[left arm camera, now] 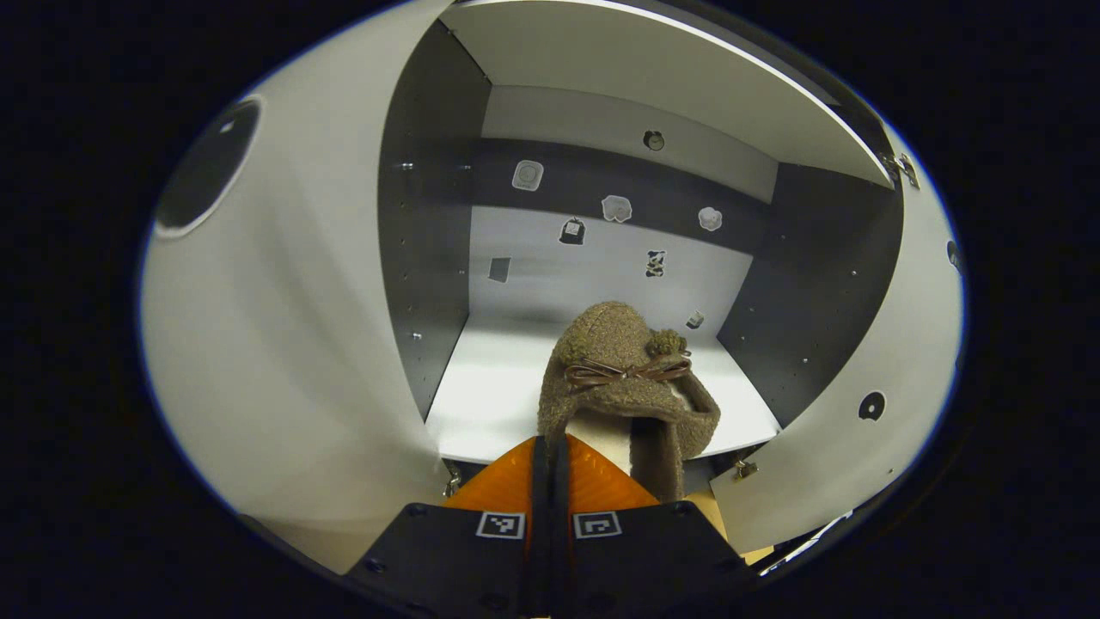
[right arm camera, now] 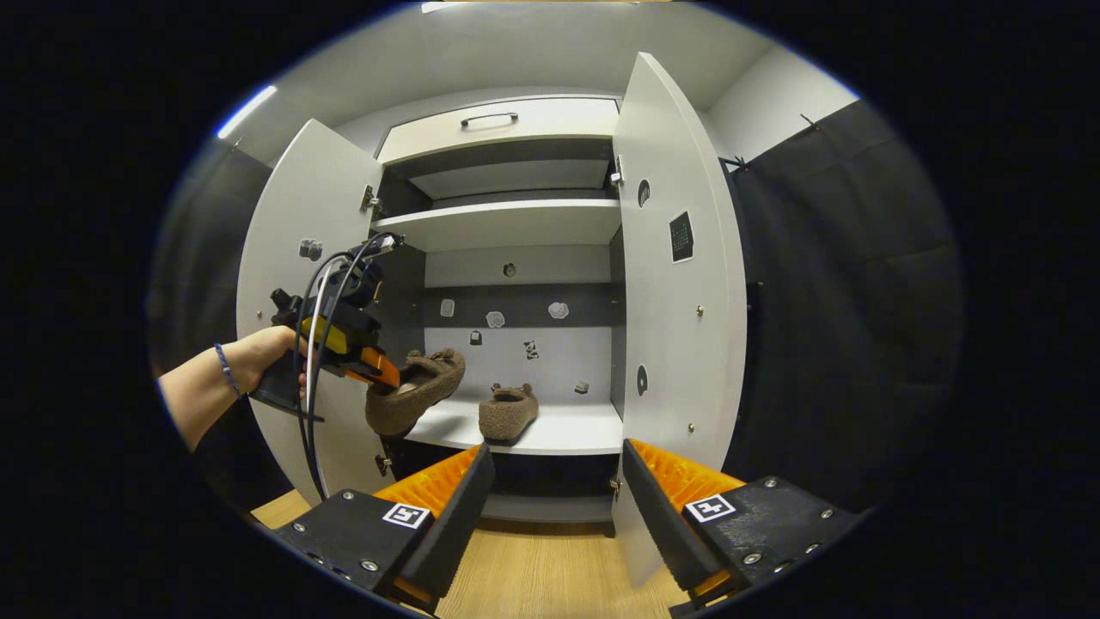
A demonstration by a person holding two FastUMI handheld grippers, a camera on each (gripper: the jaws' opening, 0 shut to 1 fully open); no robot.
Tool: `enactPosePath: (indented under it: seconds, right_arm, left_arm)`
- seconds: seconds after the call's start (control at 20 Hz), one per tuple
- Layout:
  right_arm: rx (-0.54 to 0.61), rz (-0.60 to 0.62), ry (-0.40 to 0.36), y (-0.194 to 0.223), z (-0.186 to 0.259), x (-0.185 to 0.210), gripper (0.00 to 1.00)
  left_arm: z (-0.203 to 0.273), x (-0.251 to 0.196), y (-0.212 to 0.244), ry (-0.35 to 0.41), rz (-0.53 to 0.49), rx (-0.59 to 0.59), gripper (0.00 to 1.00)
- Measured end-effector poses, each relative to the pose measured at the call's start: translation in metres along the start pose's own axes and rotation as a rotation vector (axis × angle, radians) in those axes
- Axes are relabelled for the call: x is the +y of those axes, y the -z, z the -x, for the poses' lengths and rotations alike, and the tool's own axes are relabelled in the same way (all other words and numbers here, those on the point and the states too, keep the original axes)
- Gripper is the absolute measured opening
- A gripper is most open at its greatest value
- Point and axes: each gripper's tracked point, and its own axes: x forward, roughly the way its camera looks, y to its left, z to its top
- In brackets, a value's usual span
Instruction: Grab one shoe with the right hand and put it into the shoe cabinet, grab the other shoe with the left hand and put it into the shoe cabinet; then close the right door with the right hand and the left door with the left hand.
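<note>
Left door (right arm camera: 296,344): it stands swung wide, so the cabinet mouth is free on that side; its closing is not yet done.

Left tongs (right arm camera: 378,370): a hand (right arm camera: 258,357) holds them in front of the open cabinet, just inside the left door. In the left gripper view the left tongs (left arm camera: 550,464) are clenched on the heel edge of the fuzzy brown shoe (left arm camera: 623,378), both fingers pressed together over the collar. This second shoe (right arm camera: 412,391) hangs tilted in the air, toe raised toward the cabinet interior, above the front edge of the lower shelf (right arm camera: 584,430) and not yet resting on it. In my judgement the heel grip is chosen so the toe goes in first and the shelf takes the sole on release.

First shoe (right arm camera: 509,411): it sits on the lower shelf, toe toward the back wall, just right of the carried one. The shelf space to its left appears to be the target.

Right tongs (right arm camera: 559,481): released, jaws wide apart, held low and back from the cabinet, grasping nothing. They are kept out of the left arm's path.

Right door (right arm camera: 679,301): open, nearly edge-on, just beyond the right tongs, which are well placed to push it shut later.
</note>
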Motion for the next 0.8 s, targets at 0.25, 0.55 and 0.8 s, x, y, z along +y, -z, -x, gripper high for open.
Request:
enactPosePath:
  seconds: [0.25,0.55,0.8]
  right_arm:
    - [0.004,0.013,0.026,0.003,-0.001,-0.001,0.92]
    - [-0.003,-0.001,0.058,-0.001,-0.001,-0.006,0.92]
    - [0.002,-0.015,0.076,0.000,0.000,-0.010,0.92]
  left_arm:
    - [-0.042,-0.005,-0.012,0.014,0.011,0.025,0.06]
    - [-0.087,0.002,0.004,0.008,0.036,0.104,0.06]
    - [-0.104,0.010,0.009,-0.029,0.002,0.126,0.07]
